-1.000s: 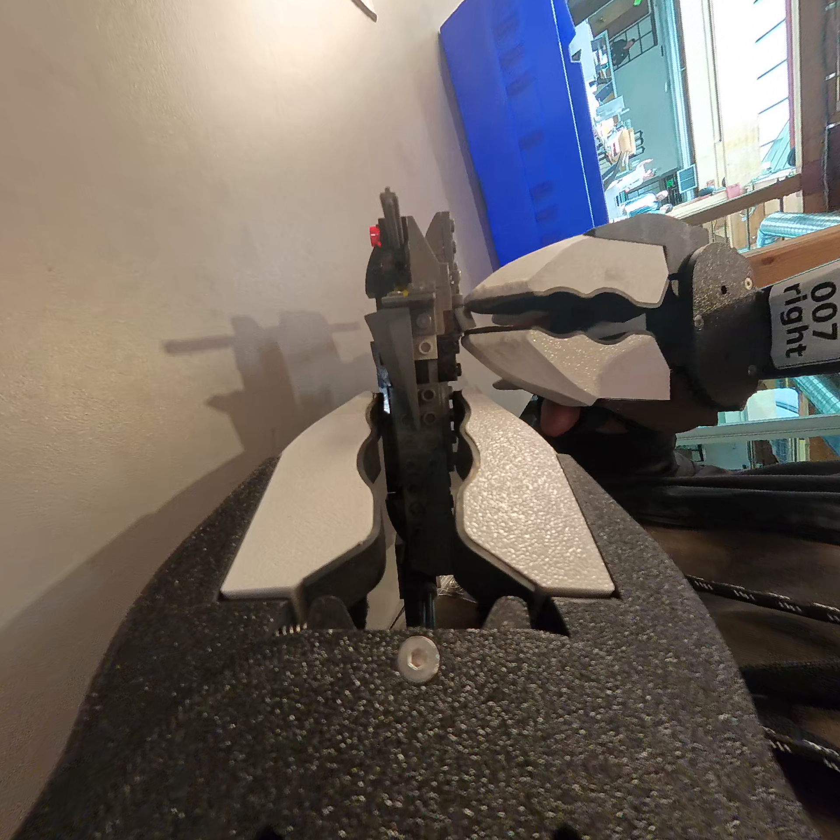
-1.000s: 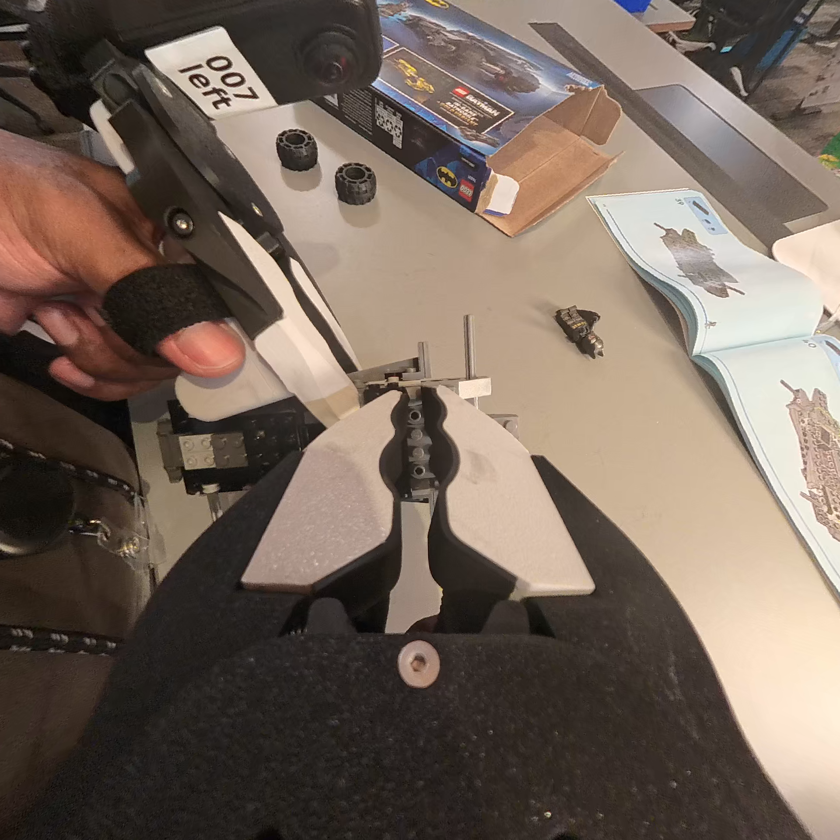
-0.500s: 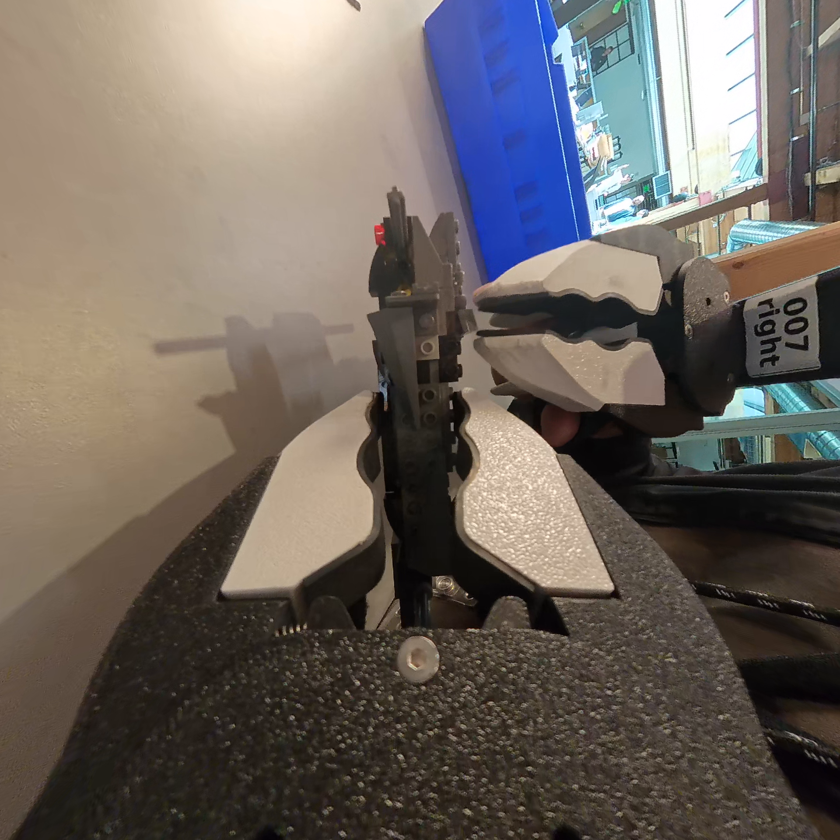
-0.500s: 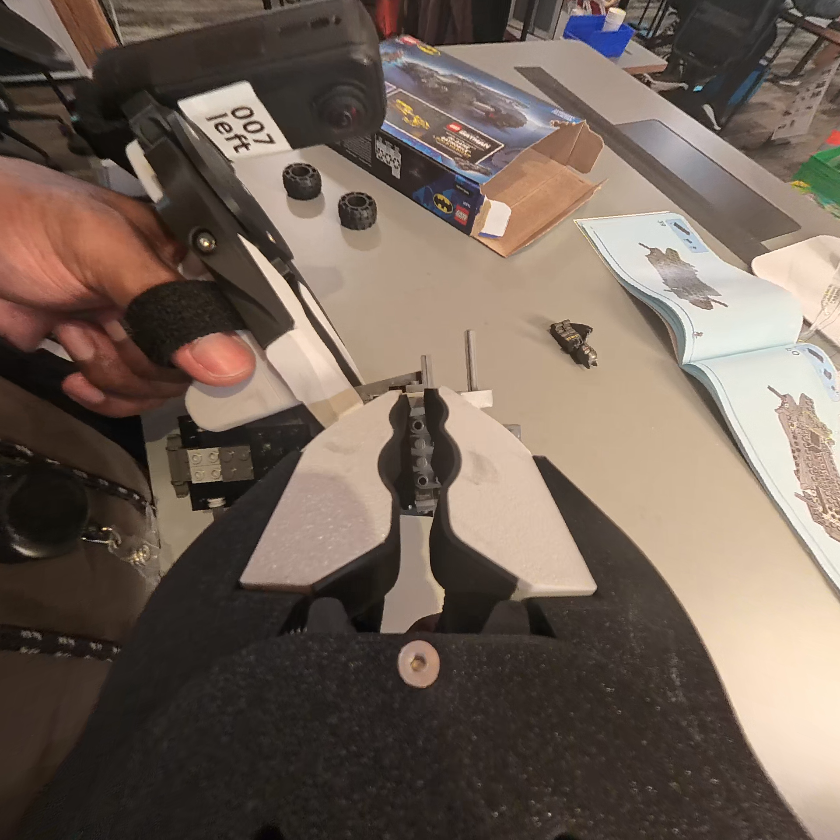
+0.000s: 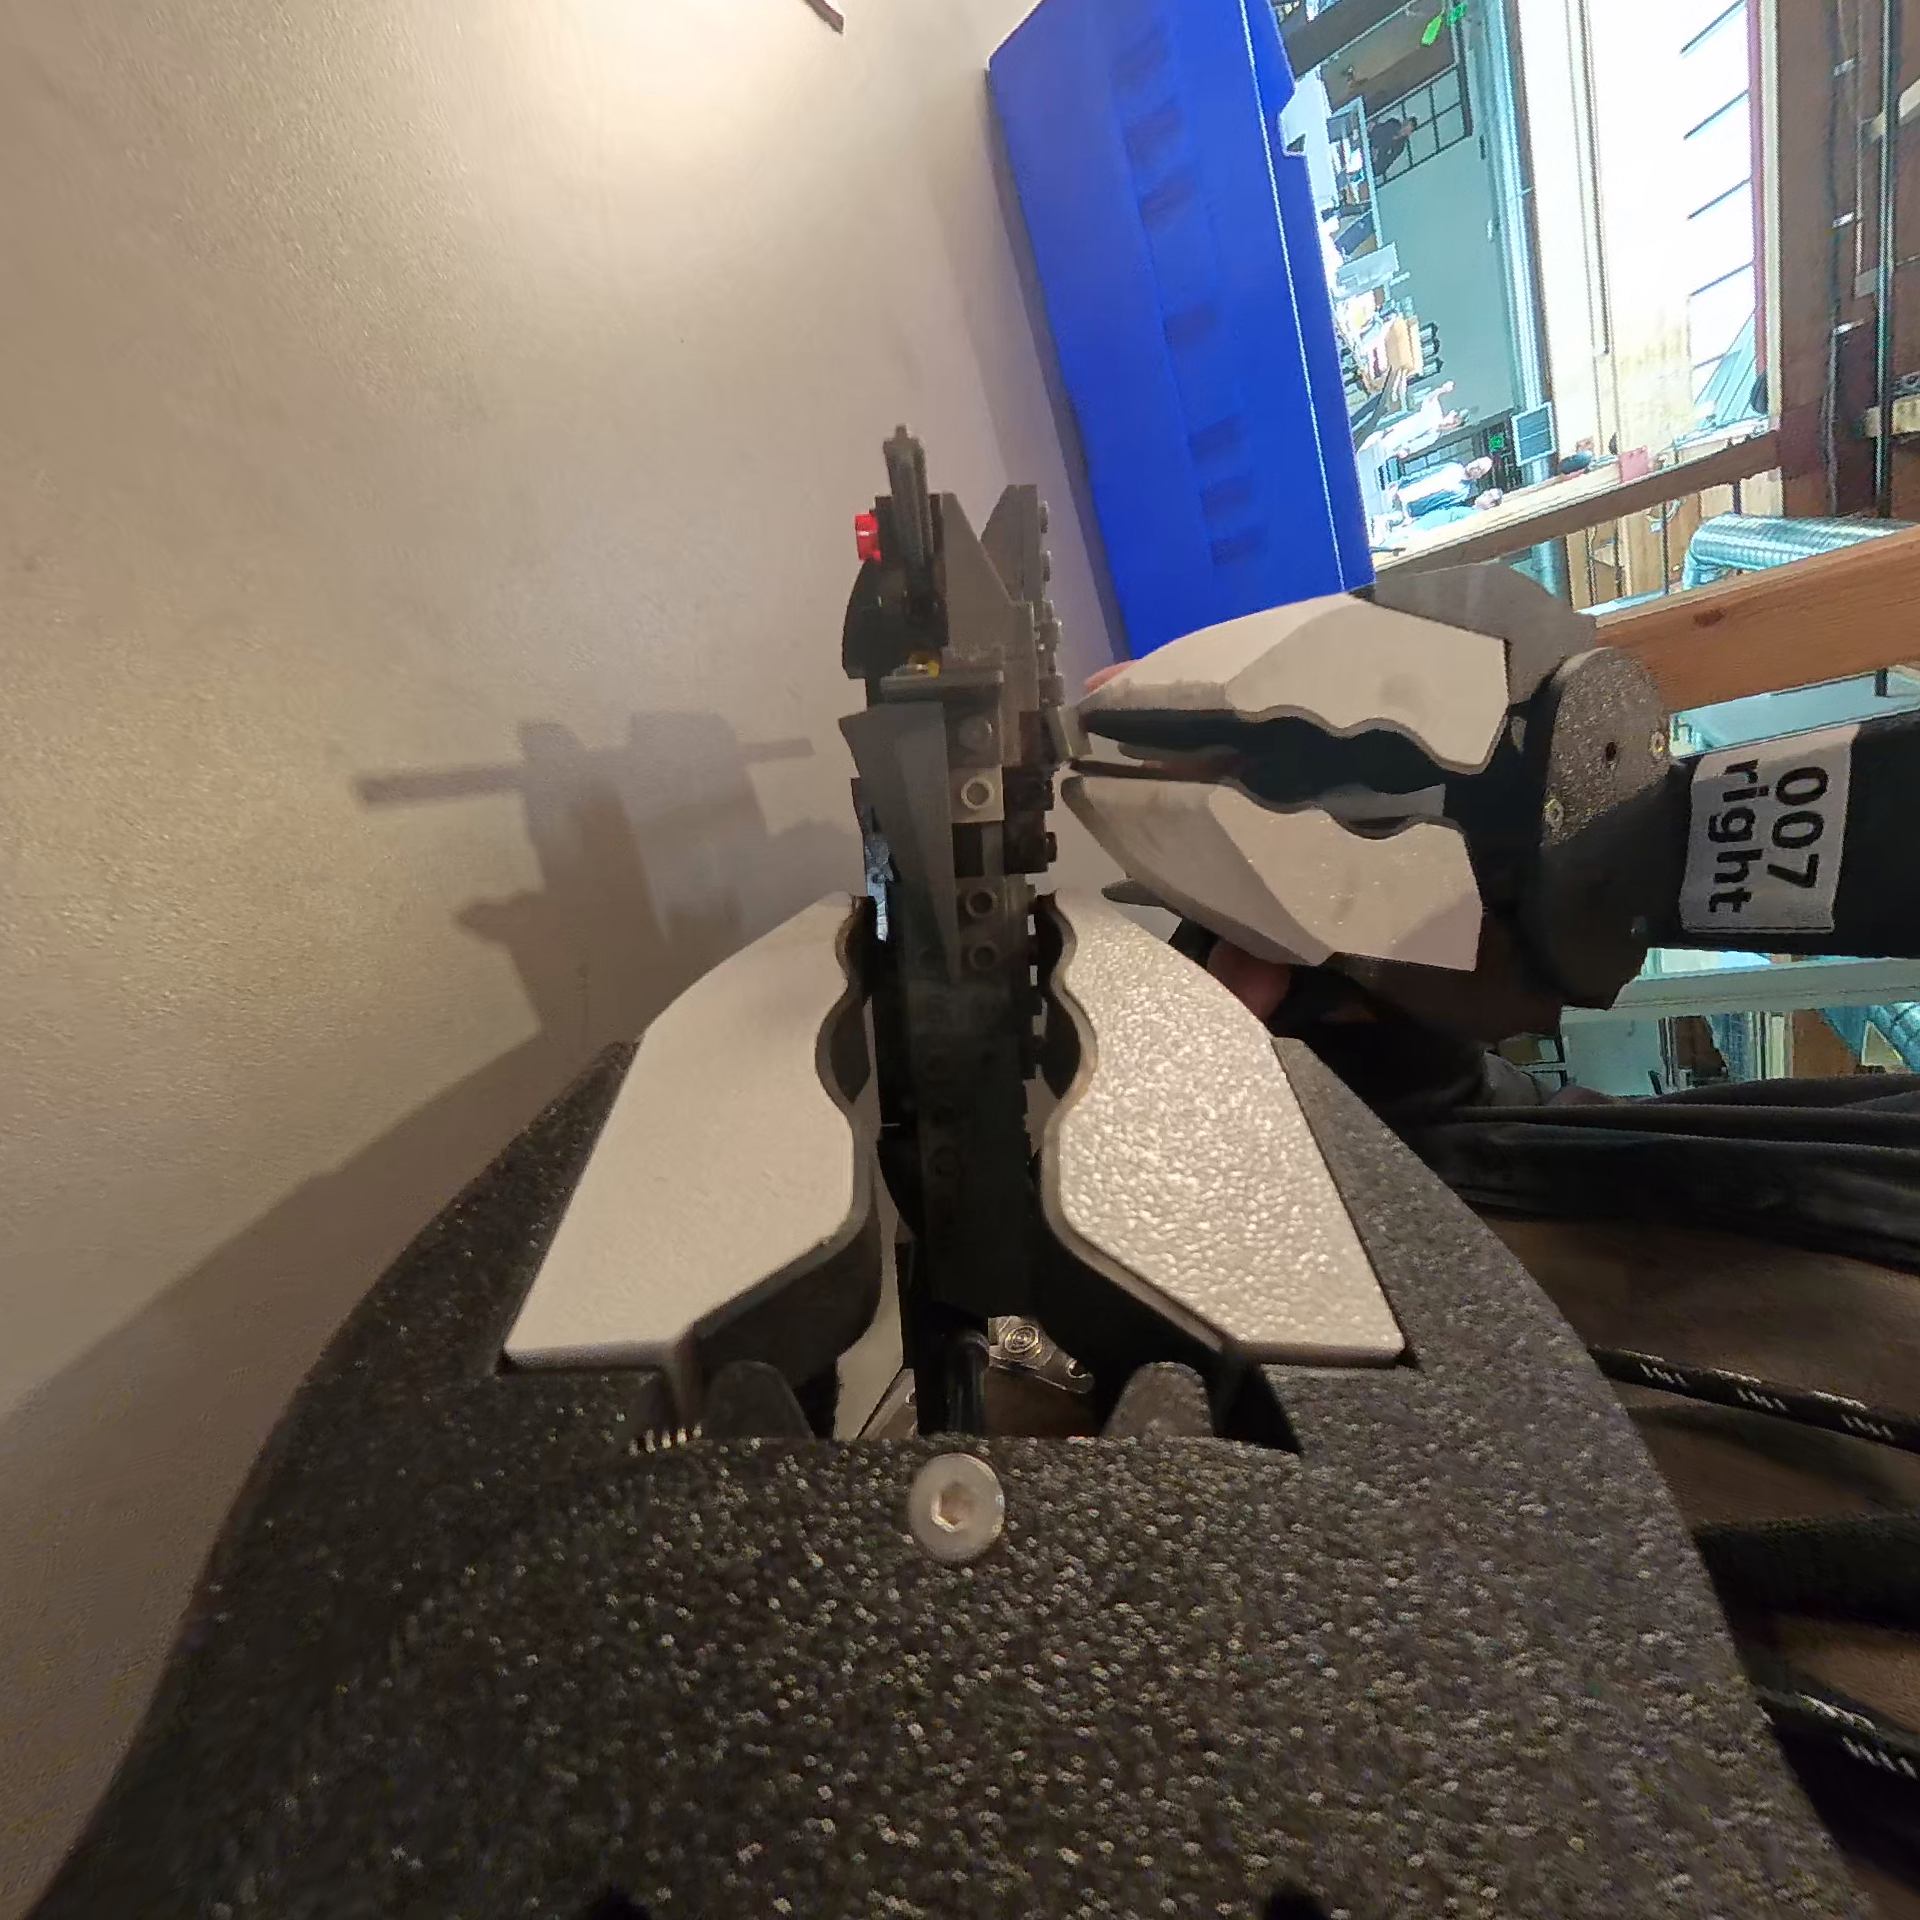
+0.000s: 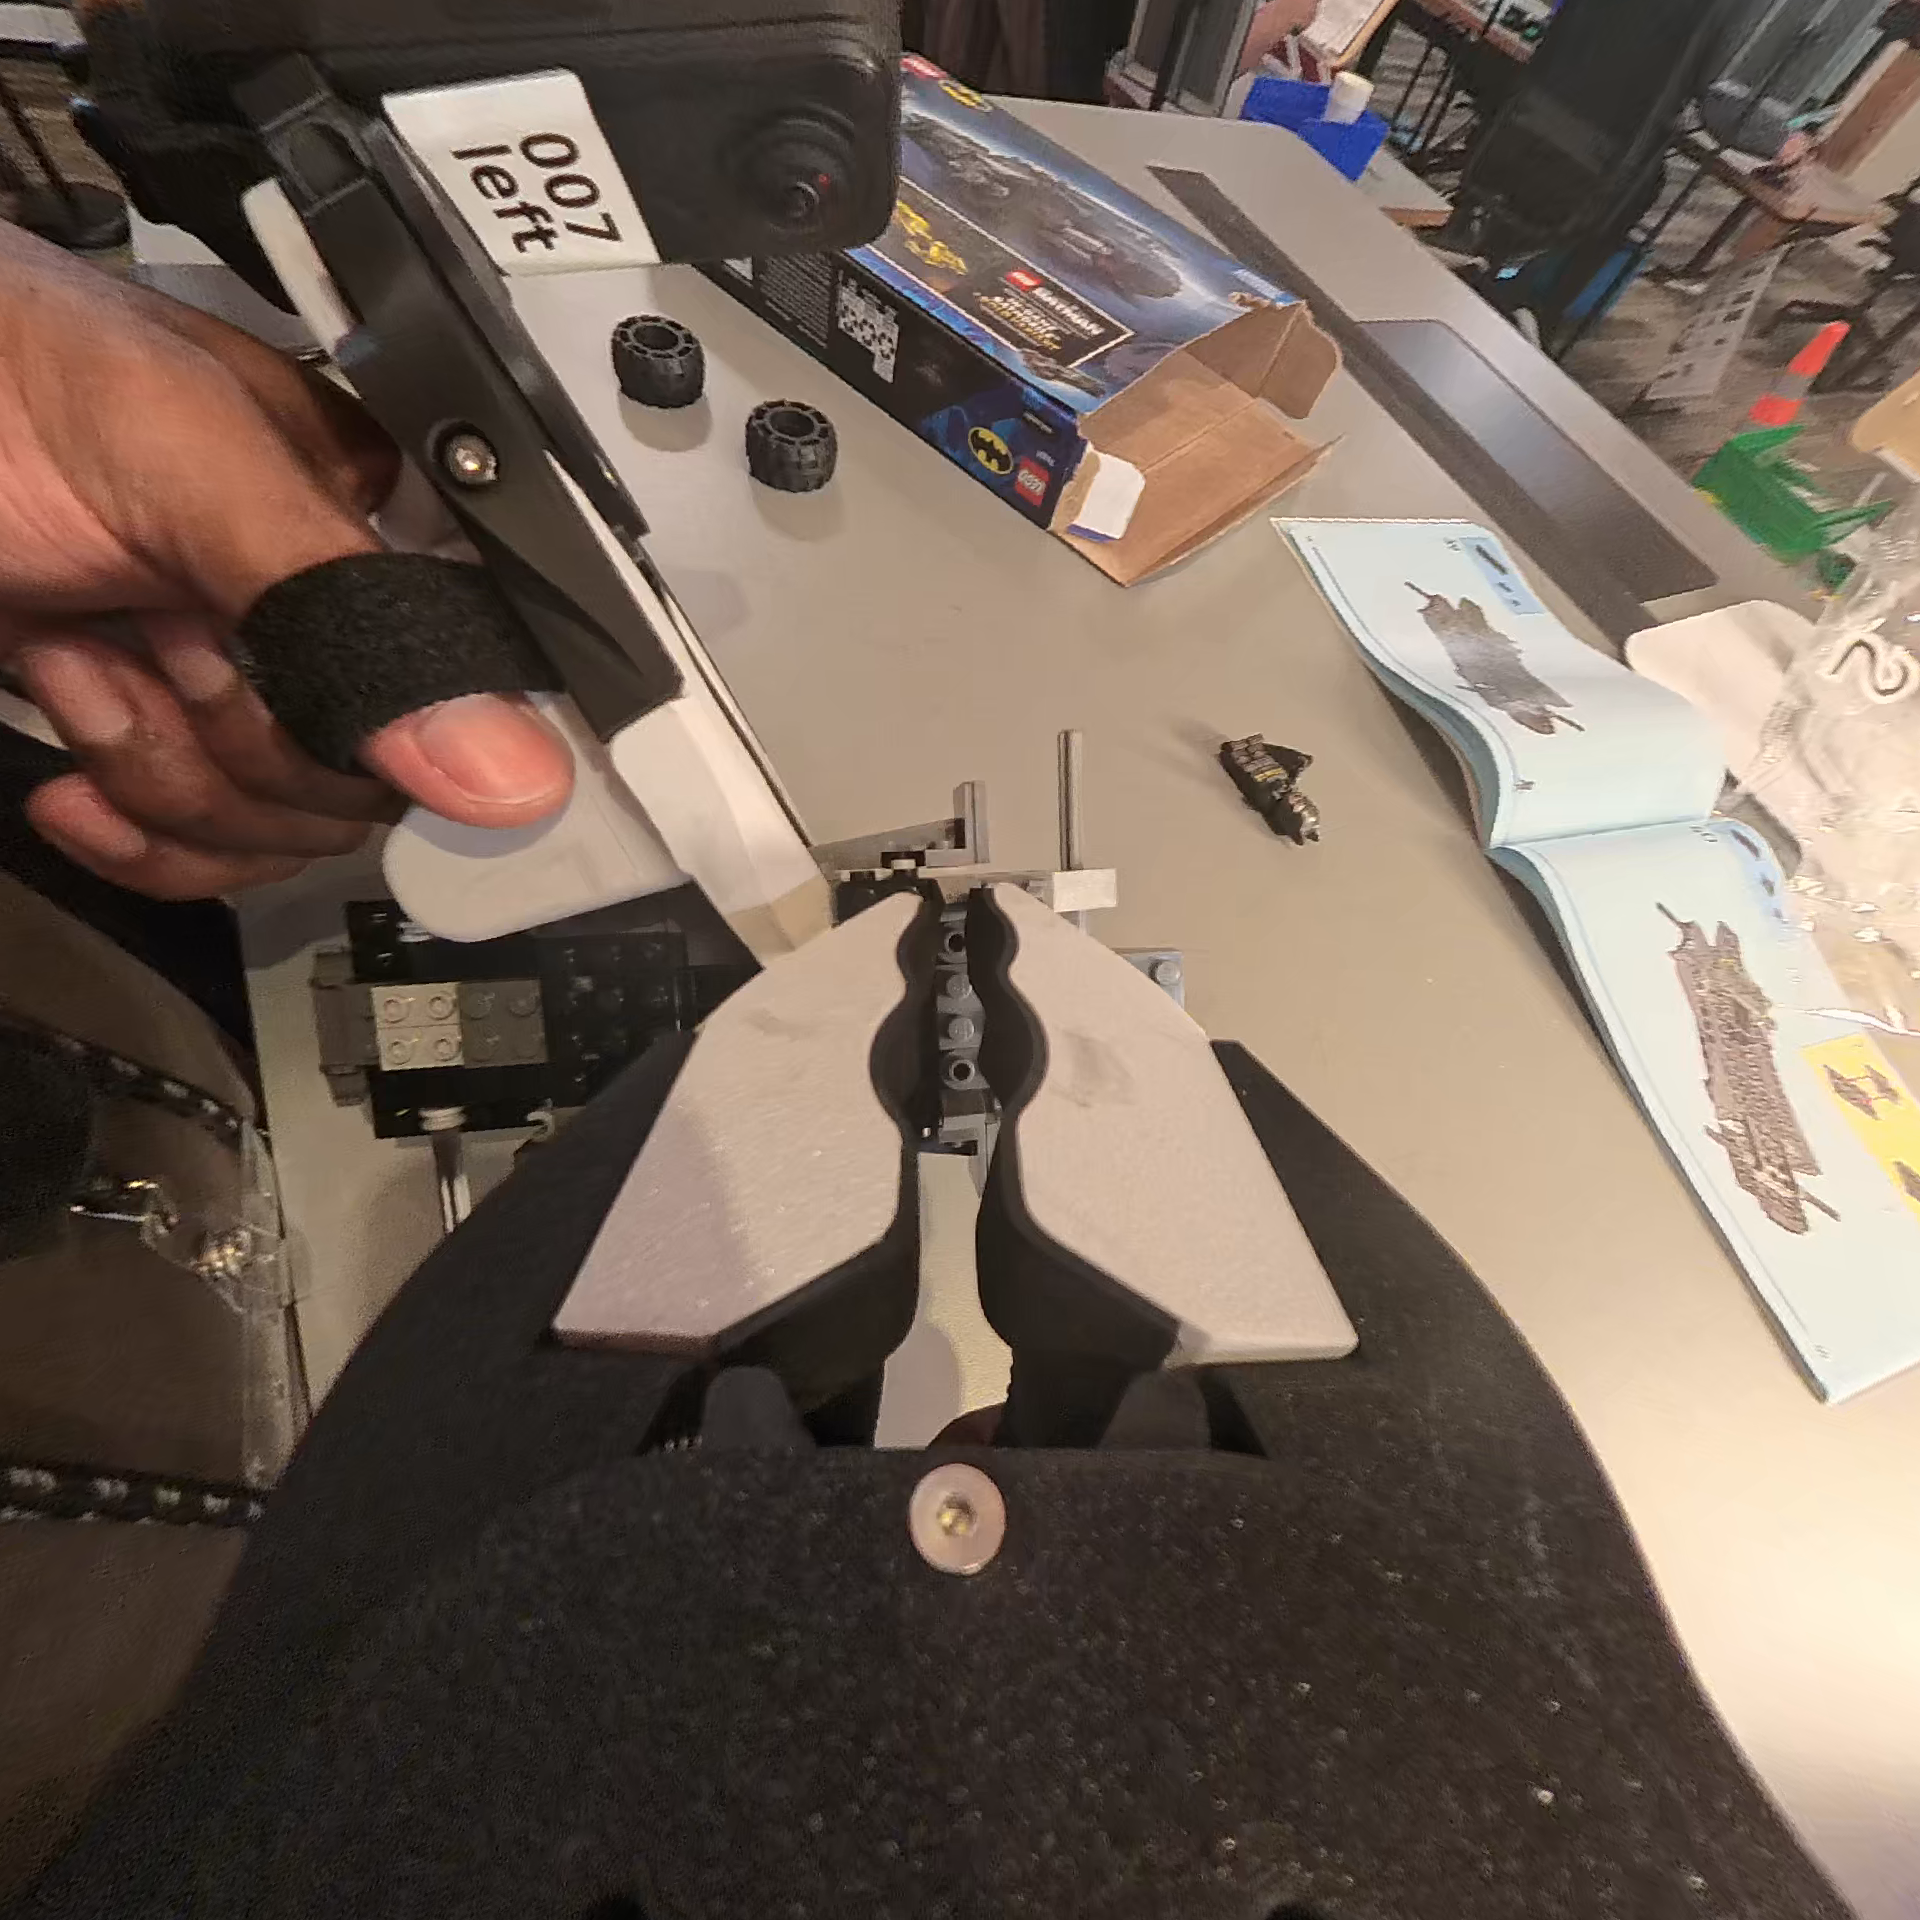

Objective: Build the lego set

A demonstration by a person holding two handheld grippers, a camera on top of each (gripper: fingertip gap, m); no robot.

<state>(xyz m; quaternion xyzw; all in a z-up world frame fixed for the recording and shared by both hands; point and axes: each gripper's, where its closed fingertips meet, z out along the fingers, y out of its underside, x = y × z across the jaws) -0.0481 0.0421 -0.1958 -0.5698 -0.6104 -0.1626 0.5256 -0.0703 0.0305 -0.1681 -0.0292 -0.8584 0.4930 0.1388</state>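
My left gripper (image 5: 951, 920) is shut on a dark grey and black brick model (image 5: 956, 790), which stands upright between the pads above the grey table (image 5: 312, 520). My right gripper (image 6: 951, 902) is shut on a thin grey studded plate (image 6: 958, 1023). In the left wrist view the right gripper (image 5: 1081, 758) comes in from the right, and the plate's end (image 5: 1127, 767) meets the model's studded side. In the right wrist view the model's black body (image 6: 499, 1003) lies to the left under the left gripper's white finger (image 6: 707, 821). A grey axle (image 6: 1068, 800) sticks out of it.
On the table (image 6: 1351, 1091) lie two black tyres (image 6: 657, 358) (image 6: 790, 444), an open printed box (image 6: 1060, 343), a small dark minifigure (image 6: 1268, 774), an open instruction booklet (image 6: 1621, 790) and a clear bag (image 6: 1860, 727). A blue bin (image 5: 1174, 312) stands beyond the model. My two grippers' fingertips are within a few centimetres of each other.
My right gripper drew a little away from the model half a second ago and has come back against its side with the plate, its jaws slightly closer. My left gripper holds the model as before.
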